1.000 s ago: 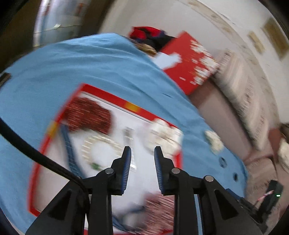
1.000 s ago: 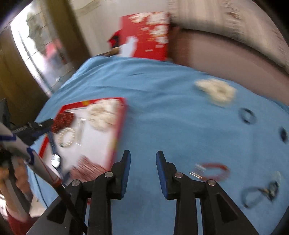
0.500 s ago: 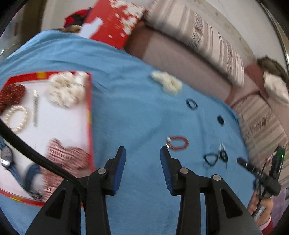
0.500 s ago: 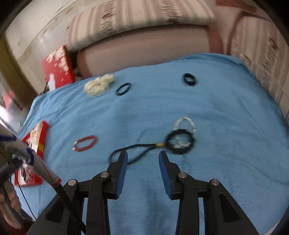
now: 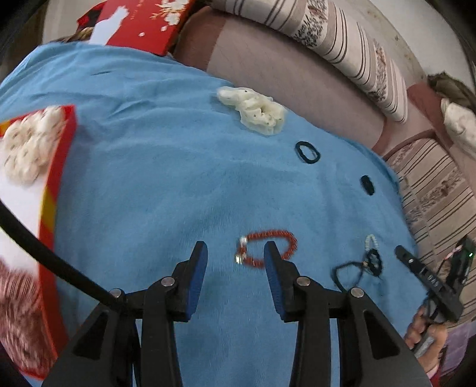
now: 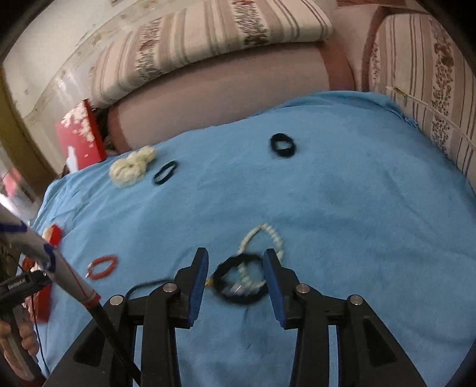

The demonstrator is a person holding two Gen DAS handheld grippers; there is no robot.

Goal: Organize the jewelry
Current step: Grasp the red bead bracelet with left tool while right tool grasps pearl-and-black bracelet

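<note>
My left gripper (image 5: 235,253) is open and empty above the blue cloth (image 5: 148,178). A red bead bracelet (image 5: 267,248) lies just ahead, partly behind its right finger. My right gripper (image 6: 235,257) is open and empty, with a black cord necklace (image 6: 239,282) and a white bead bracelet (image 6: 267,235) lying between and just ahead of its fingers. The red bracelet also shows in the right wrist view (image 6: 101,266). A red-rimmed tray (image 5: 56,184) with white and red jewelry sits at the left.
A cream scrunchie (image 5: 255,111) and two black hair ties (image 5: 308,151) (image 5: 366,184) lie farther back on the cloth. A red box (image 5: 139,23) leans against the sofa (image 5: 282,68). Striped cushions (image 6: 208,38) line the back and right.
Both grippers swung away from the tray toward the loose jewelry. The left now hovers by the red bracelet, the right over the black necklace and white beads. Both jaws opened wider.
</note>
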